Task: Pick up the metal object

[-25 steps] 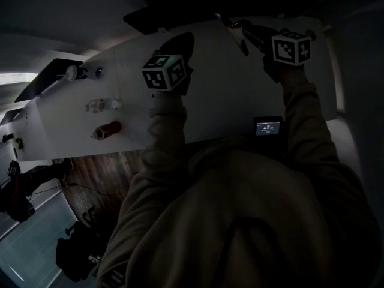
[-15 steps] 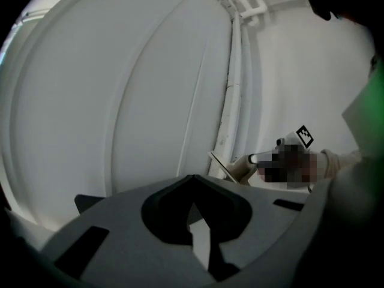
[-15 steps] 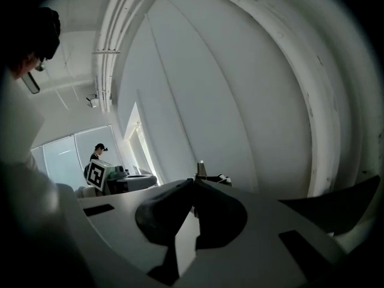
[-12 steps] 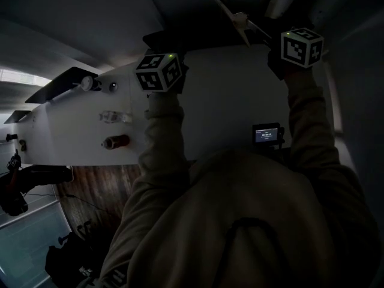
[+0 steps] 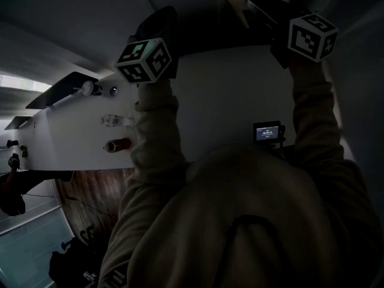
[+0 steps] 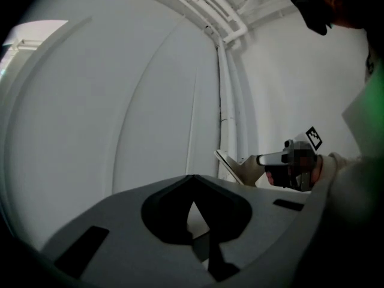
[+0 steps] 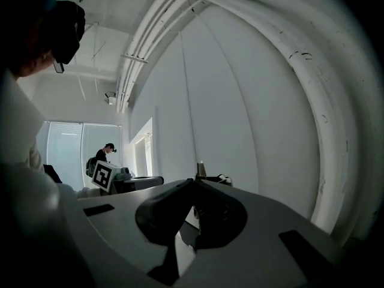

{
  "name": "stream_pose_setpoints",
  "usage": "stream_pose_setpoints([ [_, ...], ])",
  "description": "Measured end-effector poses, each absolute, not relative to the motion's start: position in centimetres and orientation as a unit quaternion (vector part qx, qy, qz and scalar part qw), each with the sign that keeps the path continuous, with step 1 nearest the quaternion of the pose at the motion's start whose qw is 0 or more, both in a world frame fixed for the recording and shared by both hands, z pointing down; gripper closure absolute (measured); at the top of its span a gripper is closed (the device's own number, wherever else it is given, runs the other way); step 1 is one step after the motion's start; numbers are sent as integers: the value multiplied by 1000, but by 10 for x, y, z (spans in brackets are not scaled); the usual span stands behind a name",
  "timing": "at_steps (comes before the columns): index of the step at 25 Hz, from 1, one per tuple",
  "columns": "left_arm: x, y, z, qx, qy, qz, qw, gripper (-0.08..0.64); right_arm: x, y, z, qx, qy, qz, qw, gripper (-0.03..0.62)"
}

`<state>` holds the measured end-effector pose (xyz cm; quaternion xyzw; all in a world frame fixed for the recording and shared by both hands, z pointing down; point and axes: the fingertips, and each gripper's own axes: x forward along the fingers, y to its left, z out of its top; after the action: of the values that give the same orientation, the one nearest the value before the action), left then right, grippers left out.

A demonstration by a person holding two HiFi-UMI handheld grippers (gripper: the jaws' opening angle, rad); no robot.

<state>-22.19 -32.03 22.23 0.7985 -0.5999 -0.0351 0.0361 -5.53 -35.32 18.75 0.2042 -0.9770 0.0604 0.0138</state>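
Note:
The head view is dark. My right gripper (image 5: 258, 2) is raised at the top right, beyond the far edge of the white table (image 5: 222, 89). It is shut on the metal object (image 5: 235, 3), a thin flat angled piece that sticks out to the left of the jaws. The left gripper view shows the same pale piece (image 6: 238, 168) held out in front of a white wall. In the right gripper view only a small end of it (image 7: 201, 169) shows past the closed tips. My left gripper (image 5: 157, 24) is raised at the top centre-left, its jaws together on nothing (image 6: 192, 177).
On the table's left part lie a red cylinder (image 5: 117, 144), a clear small item (image 5: 114, 120) and two small round things (image 5: 89, 87). A small lit screen (image 5: 267, 132) stands near the front edge. White pipes (image 7: 288, 53) run along the wall. A person (image 7: 107, 152) stands far off by a window.
Both grippers have risen away from the table toward the top of the head view. The metal object went up with the right gripper, and the left gripper drifted left.

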Motion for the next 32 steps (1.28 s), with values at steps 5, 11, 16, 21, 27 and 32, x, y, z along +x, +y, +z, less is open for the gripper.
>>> stream_pose_setpoints([
  [5,-214,-327,221,807,-589,-26,34,557,-52,-359,193,214,-974,66,15,565],
  [11,-210,-329,231,812,-580,-27,51,557,-49,-362,195,226,-972,69,12,565],
  [16,-213,-331,232,811,-581,-36,60,557,-50,-363,197,224,-972,73,17,566],
  [21,-213,-332,237,812,-580,-26,61,557,-48,-365,199,228,-971,75,19,566],
  [27,-208,-331,239,813,-578,-21,62,557,-51,-361,197,221,-973,71,20,566],
  [32,-205,-331,239,815,-575,-19,61,557,-53,-360,197,218,-973,72,22,566],
])
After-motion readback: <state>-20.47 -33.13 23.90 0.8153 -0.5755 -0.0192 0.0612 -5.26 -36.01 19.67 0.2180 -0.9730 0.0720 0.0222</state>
